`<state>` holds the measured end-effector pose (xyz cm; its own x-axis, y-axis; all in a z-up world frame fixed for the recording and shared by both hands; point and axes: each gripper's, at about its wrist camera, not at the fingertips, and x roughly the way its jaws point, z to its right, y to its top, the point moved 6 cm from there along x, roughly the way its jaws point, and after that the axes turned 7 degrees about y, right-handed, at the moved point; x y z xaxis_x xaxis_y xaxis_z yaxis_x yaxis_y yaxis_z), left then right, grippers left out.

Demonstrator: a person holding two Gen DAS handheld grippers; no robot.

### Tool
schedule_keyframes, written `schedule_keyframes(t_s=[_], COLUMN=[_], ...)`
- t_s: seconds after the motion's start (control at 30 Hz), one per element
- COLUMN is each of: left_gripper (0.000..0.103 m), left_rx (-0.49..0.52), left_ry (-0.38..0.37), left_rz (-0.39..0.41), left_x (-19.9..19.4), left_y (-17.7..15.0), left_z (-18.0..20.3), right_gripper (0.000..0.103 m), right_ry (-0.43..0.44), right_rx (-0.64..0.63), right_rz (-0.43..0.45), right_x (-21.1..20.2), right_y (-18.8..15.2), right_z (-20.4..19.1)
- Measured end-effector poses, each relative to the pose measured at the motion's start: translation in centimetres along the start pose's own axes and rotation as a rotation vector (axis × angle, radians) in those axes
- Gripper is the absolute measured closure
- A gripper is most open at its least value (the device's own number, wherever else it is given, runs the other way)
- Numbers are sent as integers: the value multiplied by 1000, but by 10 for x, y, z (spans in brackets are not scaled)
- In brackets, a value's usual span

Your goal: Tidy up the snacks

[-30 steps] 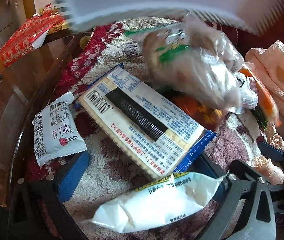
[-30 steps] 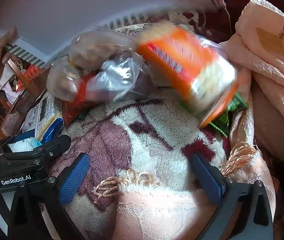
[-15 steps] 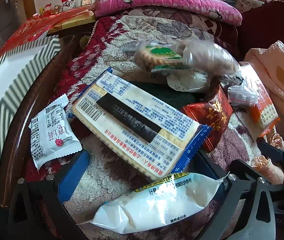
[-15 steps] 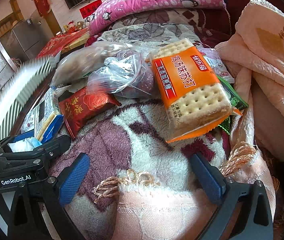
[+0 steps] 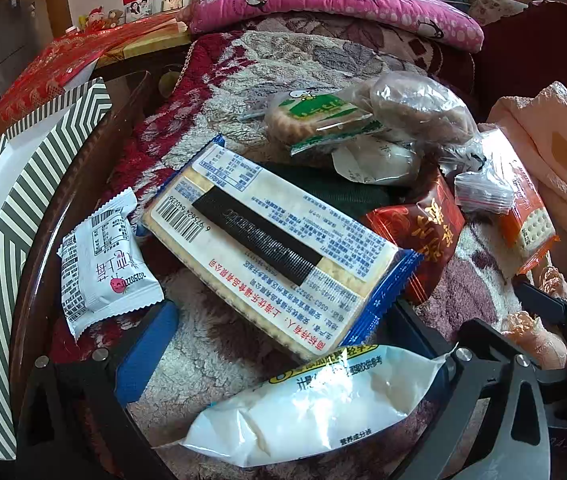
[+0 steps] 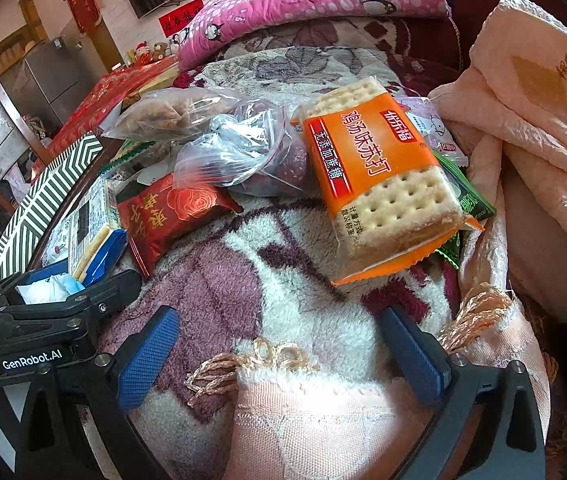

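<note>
**A:** Fleece was what lay under everything: your snacks were scattered over a plush maroon-and-cream blanket [image 6: 283, 256]. Your left gripper [image 5: 283, 344] stood spread wide, gripping nothing. A white pillow-shaped packet [image 5: 315, 404] lay between its fingers, low and close to the camera, and I could not tell whether either pad touched it.

**B:** And what sat beyond that packet?

**A:** Just past it, touching its top edge, lay a long cracker pack with a blue wrapper [image 5: 275, 248], label and barcode facing up, running diagonally ahead of your left fingertips. To its left, beside your left pad, was a small white sachet [image 5: 103, 264]. Farther out were a red foil packet [image 5: 427, 232], a green-labelled biscuit pack [image 5: 315, 120] and a clear bag of brown pieces [image 5: 419, 108], heaped together. A striped box [image 5: 7, 216] stood at the far left edge.

**B:** What about your read on my right side?

**A:** Your right gripper [image 6: 279, 344] was also splayed and empty, hovering over bare blanket and a peach towel's fringe [image 6: 267, 364]. An orange soda cracker pack [image 6: 375, 176] lay ahead of it, toward the right finger and apart from both pads. A knotted clear plastic bag [image 6: 239, 148] lay left of that, touching it.
</note>
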<state>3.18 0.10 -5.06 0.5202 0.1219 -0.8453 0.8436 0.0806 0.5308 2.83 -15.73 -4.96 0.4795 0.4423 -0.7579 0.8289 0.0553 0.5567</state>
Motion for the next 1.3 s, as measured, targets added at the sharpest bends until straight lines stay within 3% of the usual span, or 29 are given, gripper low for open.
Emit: schedule_keyframes(t_s=[0.5, 0.7, 0.93, 1.3], left_gripper=[0, 0, 0, 0], left_rx=[-1, -12, -54, -107], left_ry=[-1, 8, 13, 30], left_rz=[-21, -30, 11, 44], left_x=[-4, -26, -60, -84], left_y=[2, 2, 19, 29], left_z=[-3, -14, -36, -49], right_gripper=[1, 1, 1, 1], right_ry=[0, -40, 7, 9], right_rx=[-1, -24, 47, 6], right_rz=[-6, -87, -47, 24], right_x=[0, -5, -30, -63], right_y=[-1, -1, 21, 47], right_z=[1, -6, -10, -28])
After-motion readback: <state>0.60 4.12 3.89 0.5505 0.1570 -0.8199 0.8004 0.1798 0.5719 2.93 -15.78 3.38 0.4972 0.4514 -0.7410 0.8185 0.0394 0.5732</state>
